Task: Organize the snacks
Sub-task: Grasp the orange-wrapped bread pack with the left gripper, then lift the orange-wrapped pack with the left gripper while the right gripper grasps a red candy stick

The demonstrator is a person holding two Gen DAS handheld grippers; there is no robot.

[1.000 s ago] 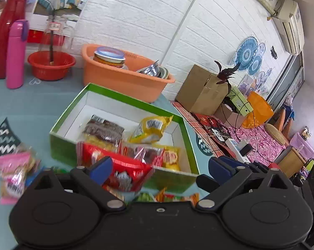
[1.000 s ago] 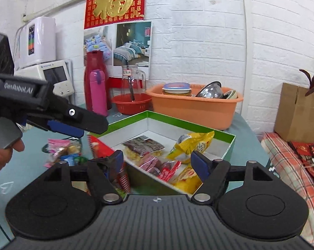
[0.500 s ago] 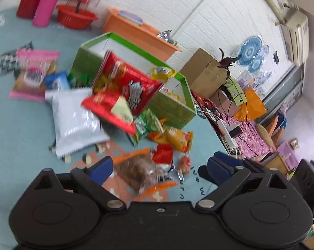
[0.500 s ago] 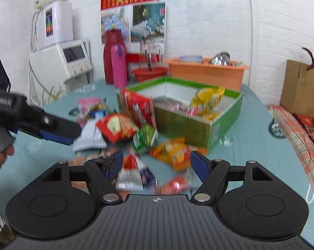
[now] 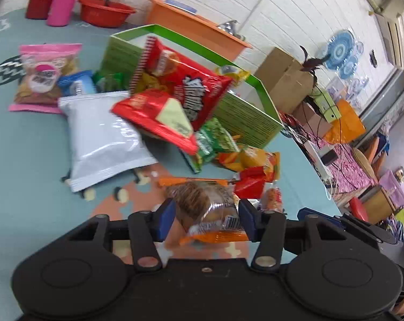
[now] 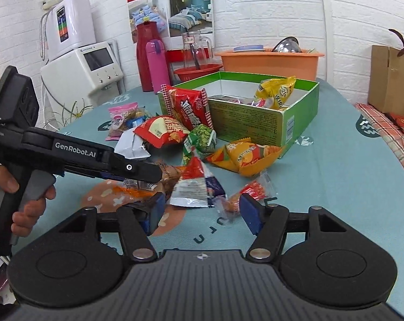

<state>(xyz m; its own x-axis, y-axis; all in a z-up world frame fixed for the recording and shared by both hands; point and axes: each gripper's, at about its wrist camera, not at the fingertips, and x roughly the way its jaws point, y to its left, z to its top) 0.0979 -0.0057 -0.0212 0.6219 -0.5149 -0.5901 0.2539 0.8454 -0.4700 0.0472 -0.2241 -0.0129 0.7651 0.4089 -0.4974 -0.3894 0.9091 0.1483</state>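
While left gripper (image 5: 206, 216) straddles pastry packet (image 5: 202, 203), clutter ahead

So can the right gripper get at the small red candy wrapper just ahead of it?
Probably yes: the right gripper is open, the small red candy wrapper lies on the tablecloth by its right finger, uncovered.
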